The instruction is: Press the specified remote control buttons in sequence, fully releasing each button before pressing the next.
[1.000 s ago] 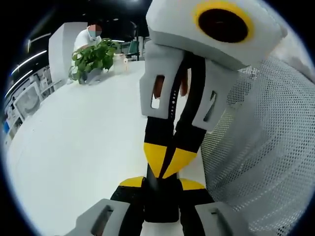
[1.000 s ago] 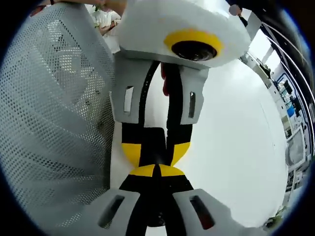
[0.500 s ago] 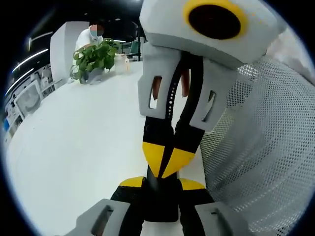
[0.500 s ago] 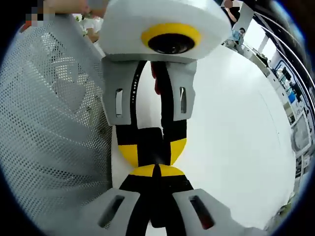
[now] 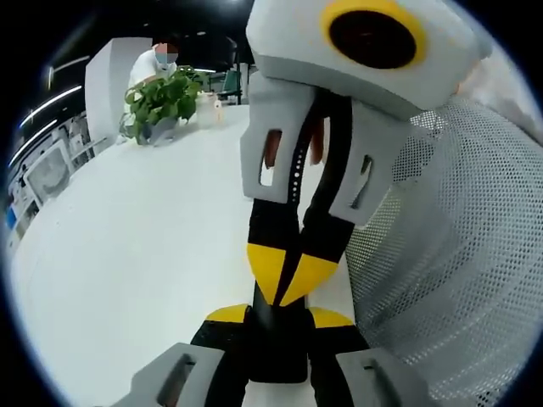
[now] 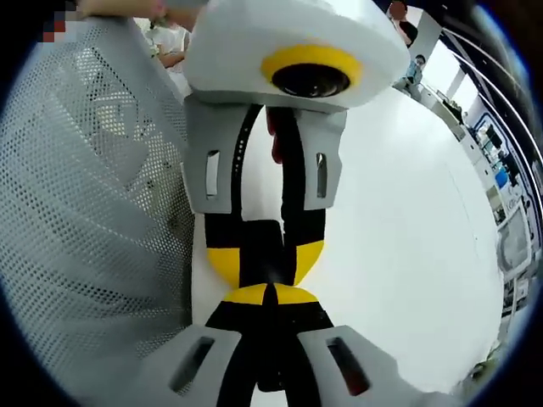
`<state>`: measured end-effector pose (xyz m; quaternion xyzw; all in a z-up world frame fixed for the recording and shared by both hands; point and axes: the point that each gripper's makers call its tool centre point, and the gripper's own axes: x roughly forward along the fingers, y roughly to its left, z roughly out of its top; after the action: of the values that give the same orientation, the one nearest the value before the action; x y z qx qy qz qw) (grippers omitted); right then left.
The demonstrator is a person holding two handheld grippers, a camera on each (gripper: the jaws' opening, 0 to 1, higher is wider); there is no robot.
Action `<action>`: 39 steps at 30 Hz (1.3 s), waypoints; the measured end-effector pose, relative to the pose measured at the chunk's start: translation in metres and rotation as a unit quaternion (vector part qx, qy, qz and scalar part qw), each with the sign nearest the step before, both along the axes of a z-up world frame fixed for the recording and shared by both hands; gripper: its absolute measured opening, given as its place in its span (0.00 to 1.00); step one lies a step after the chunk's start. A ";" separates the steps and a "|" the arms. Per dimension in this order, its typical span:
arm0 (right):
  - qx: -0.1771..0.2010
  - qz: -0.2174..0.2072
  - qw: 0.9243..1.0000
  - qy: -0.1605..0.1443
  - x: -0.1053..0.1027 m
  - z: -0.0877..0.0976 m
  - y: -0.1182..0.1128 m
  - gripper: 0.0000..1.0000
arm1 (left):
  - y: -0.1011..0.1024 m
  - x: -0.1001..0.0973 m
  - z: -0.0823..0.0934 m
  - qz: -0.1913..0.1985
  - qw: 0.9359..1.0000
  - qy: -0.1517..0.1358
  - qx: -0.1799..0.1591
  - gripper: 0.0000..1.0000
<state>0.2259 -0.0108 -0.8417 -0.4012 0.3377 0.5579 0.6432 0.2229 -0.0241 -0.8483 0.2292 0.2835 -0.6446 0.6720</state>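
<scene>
A black remote control (image 5: pixel 276 348) shows end-on as a dark slab, its buttons hidden. My left gripper (image 5: pixel 280 316) is shut on it, one yellow-tipped jaw on each side. The right gripper (image 5: pixel 284 275) comes down from above in the left gripper view, shut, its joined yellow tips touching the remote's near end. In the right gripper view my right gripper (image 6: pixel 267 294) rises shut from the bottom. Facing it, the left gripper (image 6: pixel 265 261) has the remote (image 6: pixel 263 242) between its spread tips.
A white table (image 5: pixel 127 254) spreads below, also wide in the right gripper view (image 6: pixel 407 254). A white mesh surface (image 5: pixel 450 254) stands close beside the grippers (image 6: pixel 85 212). A potted green plant (image 5: pixel 161 97) and a person (image 5: pixel 153 64) are at the far end.
Both views have swayed slightly with the hands. The left gripper stays shut on the remote and the right gripper's shut tips stay against it.
</scene>
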 end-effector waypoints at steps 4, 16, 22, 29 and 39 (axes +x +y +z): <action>-0.009 0.010 1.000 -0.009 -0.001 0.000 -0.001 0.00 | 0.000 0.000 0.000 0.000 1.000 0.000 0.000 0.26; 0.009 -0.007 1.000 0.013 0.001 0.000 -0.007 0.00 | 0.000 0.000 0.000 -0.001 1.000 -0.001 0.001 0.26; 0.008 -0.003 1.000 0.010 0.003 0.001 -0.014 0.04 | 0.000 -0.001 0.000 -0.001 1.000 -0.001 0.001 0.26; 0.014 -0.017 0.998 0.051 -0.001 0.000 -0.038 0.18 | -0.001 0.000 -0.001 -0.002 1.000 -0.002 0.001 0.26; -0.033 -0.032 0.997 0.054 0.001 -0.013 -0.060 0.26 | -0.001 -0.001 -0.001 -0.003 1.000 -0.005 0.001 0.26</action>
<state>0.2273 -0.0708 -0.8542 -0.3805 0.4026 0.5464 0.6281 0.2222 -0.0248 -0.8490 0.2335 0.2800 -0.6452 0.6714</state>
